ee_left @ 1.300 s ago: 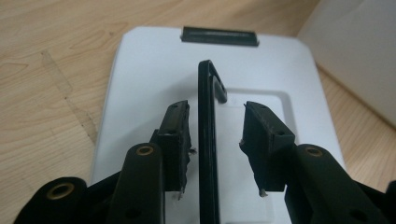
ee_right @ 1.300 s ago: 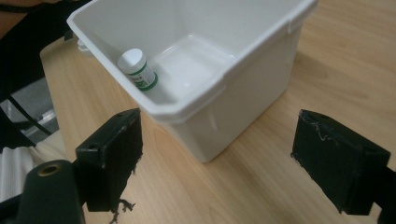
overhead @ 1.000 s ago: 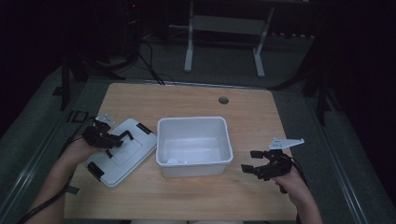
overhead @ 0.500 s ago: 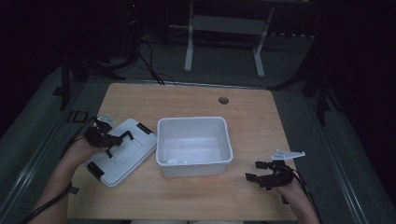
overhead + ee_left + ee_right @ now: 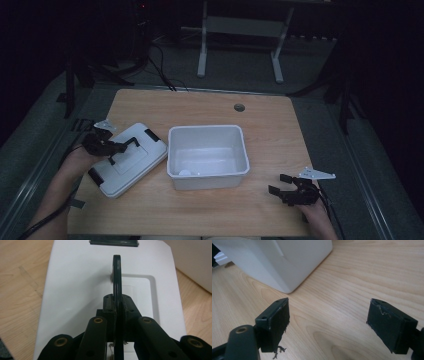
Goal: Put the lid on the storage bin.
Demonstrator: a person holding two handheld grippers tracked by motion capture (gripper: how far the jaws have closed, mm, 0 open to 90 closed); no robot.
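Left tool (image 5: 117,307) clamps the lid's black handle (image 5: 117,272); right tool (image 5: 328,325) gapes wide, empty.

Light: dim, the far room almost black.
Floor (image 5: 240,75): grey carpet.
Table (image 5: 280,130): pale wood, with a round cable hole (image 5: 239,107) near its far edge.
Beyond the table: a white metal stand (image 5: 239,30); black cables (image 5: 157,60) trailing on the carpet.

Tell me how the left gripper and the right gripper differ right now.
The left gripper is shut on the lid's black handle, above the white lid; the right gripper is open and holds nothing. The left sits left of the white bin, the right over bare table beyond the bin's other side. Both have black fingers.
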